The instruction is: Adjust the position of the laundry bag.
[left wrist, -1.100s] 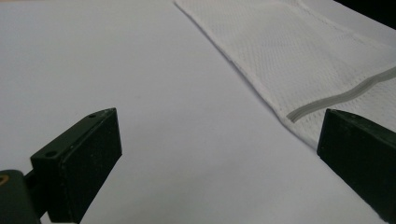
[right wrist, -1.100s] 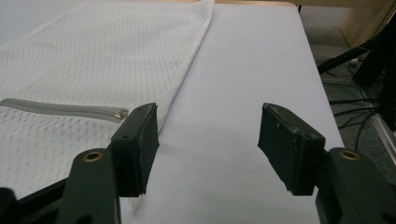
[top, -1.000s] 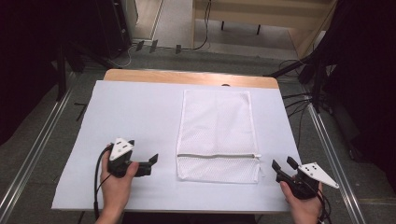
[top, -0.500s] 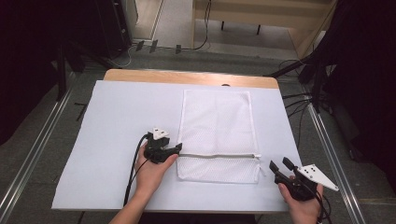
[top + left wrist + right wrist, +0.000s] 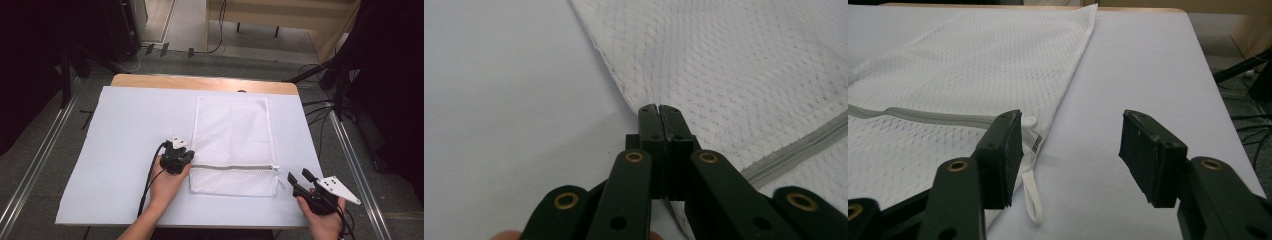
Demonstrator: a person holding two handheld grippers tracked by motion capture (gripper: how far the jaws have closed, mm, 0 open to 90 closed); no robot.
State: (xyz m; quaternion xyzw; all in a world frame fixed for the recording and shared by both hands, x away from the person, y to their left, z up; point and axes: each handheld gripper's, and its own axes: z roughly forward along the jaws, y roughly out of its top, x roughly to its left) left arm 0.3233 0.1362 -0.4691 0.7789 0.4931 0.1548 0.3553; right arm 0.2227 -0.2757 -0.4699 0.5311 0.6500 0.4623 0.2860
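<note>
A white mesh bag (image 5: 230, 130) lies flat on the white sheet (image 5: 130, 125), its grey zipper (image 5: 232, 167) running across near the front end. My left gripper (image 5: 189, 159) sits at the bag's left edge by the zipper's end. Its jaws have just closed together and pinch the bag's (image 5: 734, 65) edge in the left gripper (image 5: 658, 107) view. My right gripper (image 5: 299, 176) rests near the bag's front right corner, open with nothing between its jaws. In the right gripper (image 5: 1070, 150) view the zipper pull (image 5: 1030, 121) and a white loop (image 5: 1033, 200) lie just beside its left jaw.
The sheet covers a wooden table whose bare back edge (image 5: 200, 82) shows beyond it. Metal rails (image 5: 45, 150) run along both sides on the floor. Cables (image 5: 320, 107) and dark stands crowd the floor at the back and right.
The left hand has moved right from the front left of the sheet to the bag's left edge, and its jaws have gone from wide open to shut. The right gripper has stayed put.
</note>
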